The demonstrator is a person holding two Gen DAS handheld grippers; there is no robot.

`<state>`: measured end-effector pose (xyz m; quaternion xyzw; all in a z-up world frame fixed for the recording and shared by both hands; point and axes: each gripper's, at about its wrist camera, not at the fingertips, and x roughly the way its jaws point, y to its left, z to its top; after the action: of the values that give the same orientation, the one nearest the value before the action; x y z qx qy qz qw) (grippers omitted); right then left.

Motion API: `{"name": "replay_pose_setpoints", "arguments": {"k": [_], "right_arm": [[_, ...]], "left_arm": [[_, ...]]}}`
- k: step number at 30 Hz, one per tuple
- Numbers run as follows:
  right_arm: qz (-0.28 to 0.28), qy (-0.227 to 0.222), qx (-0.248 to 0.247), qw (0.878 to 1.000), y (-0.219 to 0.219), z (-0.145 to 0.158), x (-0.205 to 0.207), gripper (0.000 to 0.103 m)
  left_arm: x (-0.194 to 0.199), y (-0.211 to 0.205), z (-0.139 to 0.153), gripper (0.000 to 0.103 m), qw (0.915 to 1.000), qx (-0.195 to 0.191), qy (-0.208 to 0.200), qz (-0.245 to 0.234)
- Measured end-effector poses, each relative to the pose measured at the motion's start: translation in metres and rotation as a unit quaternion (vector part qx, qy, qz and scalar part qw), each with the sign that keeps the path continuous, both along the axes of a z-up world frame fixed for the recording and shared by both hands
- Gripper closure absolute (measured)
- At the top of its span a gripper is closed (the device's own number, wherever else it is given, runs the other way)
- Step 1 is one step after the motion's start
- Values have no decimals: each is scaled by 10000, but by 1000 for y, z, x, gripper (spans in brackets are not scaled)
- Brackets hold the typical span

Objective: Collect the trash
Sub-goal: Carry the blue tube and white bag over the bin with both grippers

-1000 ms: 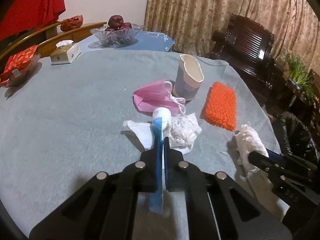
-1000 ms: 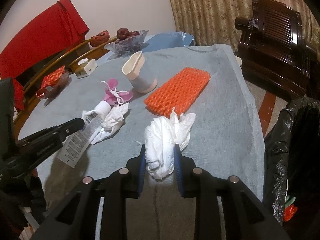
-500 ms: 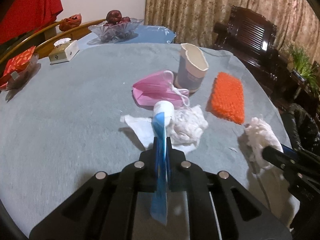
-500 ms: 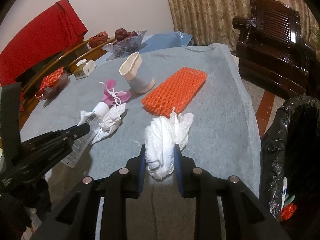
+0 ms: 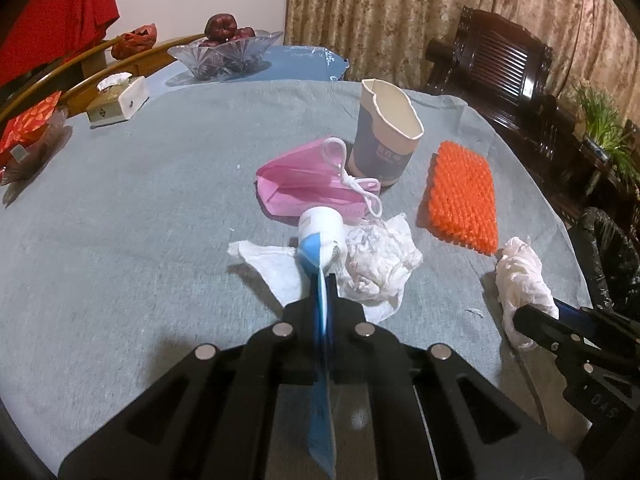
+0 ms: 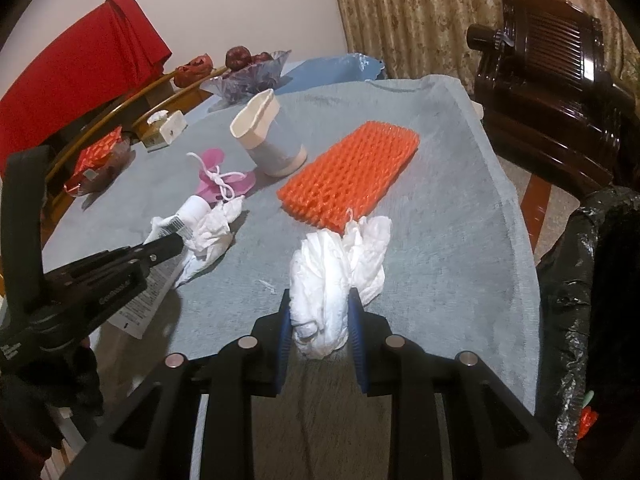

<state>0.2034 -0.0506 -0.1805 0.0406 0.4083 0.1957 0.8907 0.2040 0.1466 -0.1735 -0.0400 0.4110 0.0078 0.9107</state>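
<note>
My left gripper (image 5: 322, 280) has its jaws closing tight on the flat tail of a white and blue tube (image 5: 322, 228), whose capped end hangs just above a crumpled tissue (image 5: 380, 260) on the grey cloth. Behind it lie a pink face mask (image 5: 304, 184), a dented paper cup (image 5: 384, 140) and an orange foam net (image 5: 462, 196). My right gripper (image 6: 320, 296) is shut on a white tissue wad (image 6: 332, 264) near the table's right edge. In the right wrist view the left gripper (image 6: 176, 240) and its tube (image 6: 188, 216) come in from the left.
A bin lined with a black bag (image 6: 592, 280) stands on the floor beside the table's right edge. At the table's far side are a tissue box (image 5: 116, 100), a glass fruit bowl (image 5: 226, 52) and a red packet (image 5: 28, 132). A dark wooden chair (image 5: 500, 72) stands beyond.
The left gripper has crept forward and a little lower with the tube, closer to the crumpled tissue. The right gripper and its wad have stayed put.
</note>
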Motion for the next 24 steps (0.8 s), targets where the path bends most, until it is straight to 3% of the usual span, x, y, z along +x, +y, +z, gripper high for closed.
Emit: {"name": "replay_pose_setpoints", "arguments": {"k": [5, 24], "right_arm": [[-14, -92, 21, 10000, -2, 7, -4, 77], [113, -808, 250, 9963, -13, 69, -35, 79]], "left_arm": [[-4, 0, 6, 101, 9999, -22, -121, 11], [-53, -19, 75, 101, 9961, -192, -833, -214]]}}
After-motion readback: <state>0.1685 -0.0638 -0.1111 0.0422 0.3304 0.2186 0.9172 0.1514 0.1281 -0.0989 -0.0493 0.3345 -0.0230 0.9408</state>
